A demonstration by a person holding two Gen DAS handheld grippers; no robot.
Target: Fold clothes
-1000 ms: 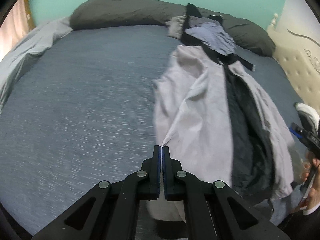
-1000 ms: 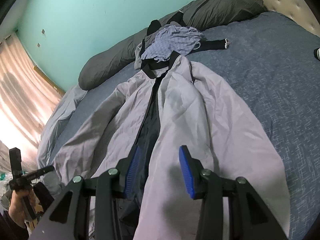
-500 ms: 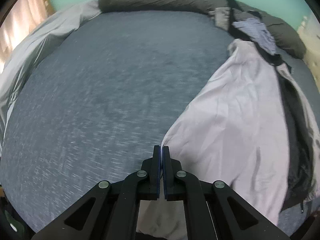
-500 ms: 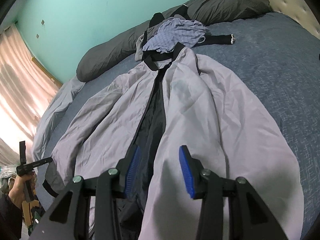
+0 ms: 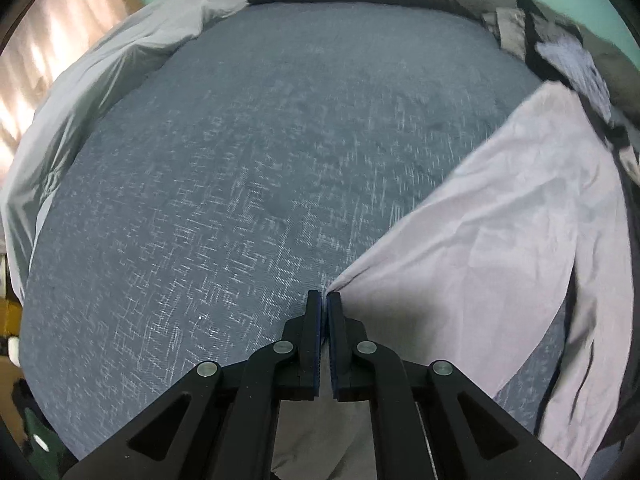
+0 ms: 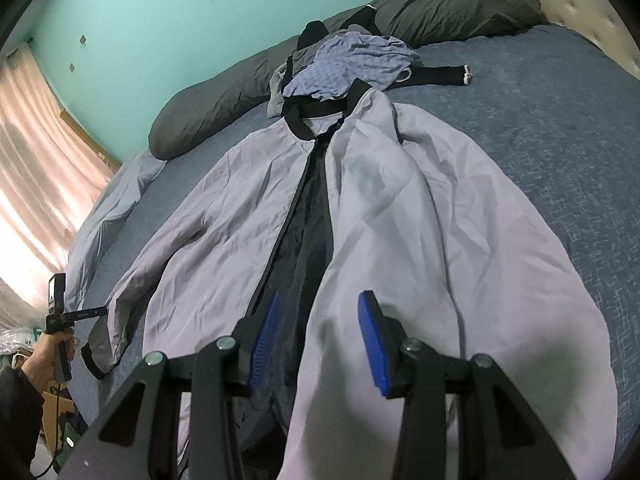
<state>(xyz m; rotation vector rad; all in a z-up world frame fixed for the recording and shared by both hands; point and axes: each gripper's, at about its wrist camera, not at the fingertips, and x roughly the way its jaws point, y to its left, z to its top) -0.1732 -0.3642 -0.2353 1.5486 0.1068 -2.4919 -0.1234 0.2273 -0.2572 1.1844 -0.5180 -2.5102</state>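
A light grey jacket (image 6: 420,216) with black collar and cuffs lies face up on the blue bed (image 5: 240,160), its zip open and the dark lining showing. My left gripper (image 5: 324,296) is shut on the jacket's sleeve (image 5: 500,240), which stretches away to the right in the left wrist view. In the right wrist view that sleeve (image 6: 168,264) lies spread to the left, and the left gripper (image 6: 96,312) is held by a hand at its end. My right gripper (image 6: 316,316) hovers open over the jacket's lower front, nothing between its blue pads (image 6: 370,340).
A pile of clothes with a blue checked garment (image 6: 352,64) and a black one (image 6: 432,74) sits above the collar. Dark grey pillows (image 6: 452,4) line the head of the bed. A grey blanket (image 5: 92,92) lies along the left edge. A beige headboard (image 6: 580,4) stands at far right.
My left gripper has pulled the sleeve outward to the left, so the jacket's left half now lies spread flat. The right gripper has stayed open over the hem.
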